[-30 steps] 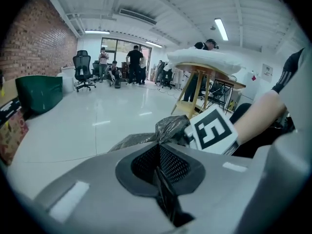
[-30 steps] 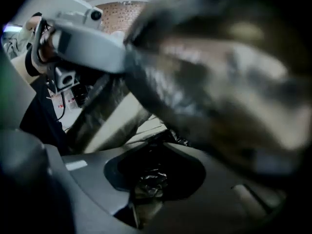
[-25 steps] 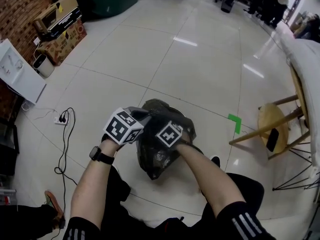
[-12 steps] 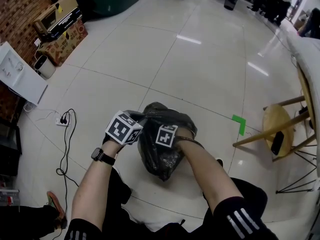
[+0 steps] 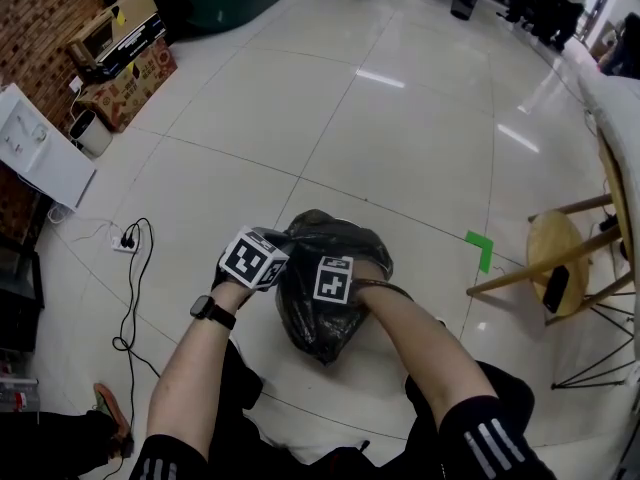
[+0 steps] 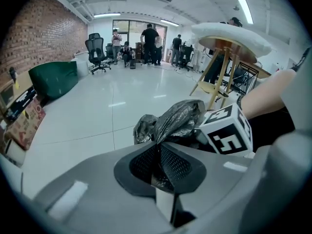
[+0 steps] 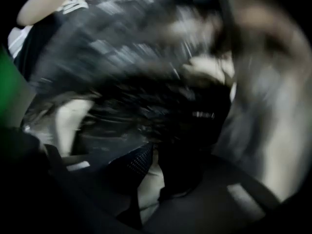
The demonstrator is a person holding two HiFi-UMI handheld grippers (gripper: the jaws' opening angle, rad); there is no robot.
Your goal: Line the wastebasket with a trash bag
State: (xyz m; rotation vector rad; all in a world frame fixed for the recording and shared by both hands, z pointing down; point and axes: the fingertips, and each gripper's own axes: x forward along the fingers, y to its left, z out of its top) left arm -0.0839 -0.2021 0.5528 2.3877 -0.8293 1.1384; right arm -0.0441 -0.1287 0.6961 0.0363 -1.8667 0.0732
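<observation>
A crumpled black trash bag [image 5: 335, 308] stands as a bulging lump on the tiled floor in front of my knees. No wastebasket shows; the bag hides whatever is under it. My left gripper [image 5: 272, 261] is at the bag's upper left edge. In the left gripper view its pads are shut on a pinch of the bag's film [image 6: 158, 155], and the bag [image 6: 178, 121] bunches up beyond them. My right gripper [image 5: 335, 280] points steeply down into the top of the bag. Its own view is blurred, with dark film [image 7: 180, 145] bunched between the jaws.
A wooden stool [image 5: 550, 253] with a dark flat thing on its seat stands at the right, and a green tape mark [image 5: 478, 248] lies beside it. A power strip and cable [image 5: 125, 240] trail at the left. Cardboard boxes [image 5: 125, 78] and a white board [image 5: 35, 153] line the brick wall.
Both grippers have sunk toward the floor with the bag. The right gripper has rolled, so its marker cube now shows one face squarely. The bag sits lower and flatter.
</observation>
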